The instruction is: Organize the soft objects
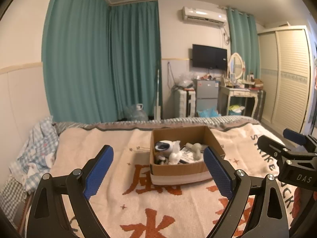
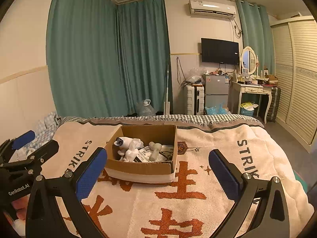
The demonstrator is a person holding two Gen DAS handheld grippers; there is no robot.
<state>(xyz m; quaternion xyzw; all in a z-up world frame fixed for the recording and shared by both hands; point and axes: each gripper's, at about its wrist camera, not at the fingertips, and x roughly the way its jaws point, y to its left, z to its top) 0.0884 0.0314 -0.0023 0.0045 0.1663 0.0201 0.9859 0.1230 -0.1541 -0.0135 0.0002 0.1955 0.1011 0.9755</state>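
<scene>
An open cardboard box (image 1: 184,169) (image 2: 138,168) sits on the bed's cream blanket with orange characters. Inside lie white rolled socks (image 1: 175,154) (image 2: 131,148), a white and navy sock (image 1: 162,145) (image 2: 120,141), a grey soft piece (image 1: 196,148) (image 2: 155,148) and printed packets. My left gripper (image 1: 158,167) is open and empty, held above the blanket just in front of the box. My right gripper (image 2: 158,170) is open and empty, also in front of the box. Each gripper shows at the edge of the other's view.
A checked blue quilt (image 1: 37,150) is bunched at the bed's left side. Beyond the bed's far edge stand teal curtains (image 1: 103,59), a water jug (image 1: 136,112), a suitcase, a small fridge (image 1: 207,97), a dressing table (image 1: 239,97) and a wardrobe (image 1: 287,75).
</scene>
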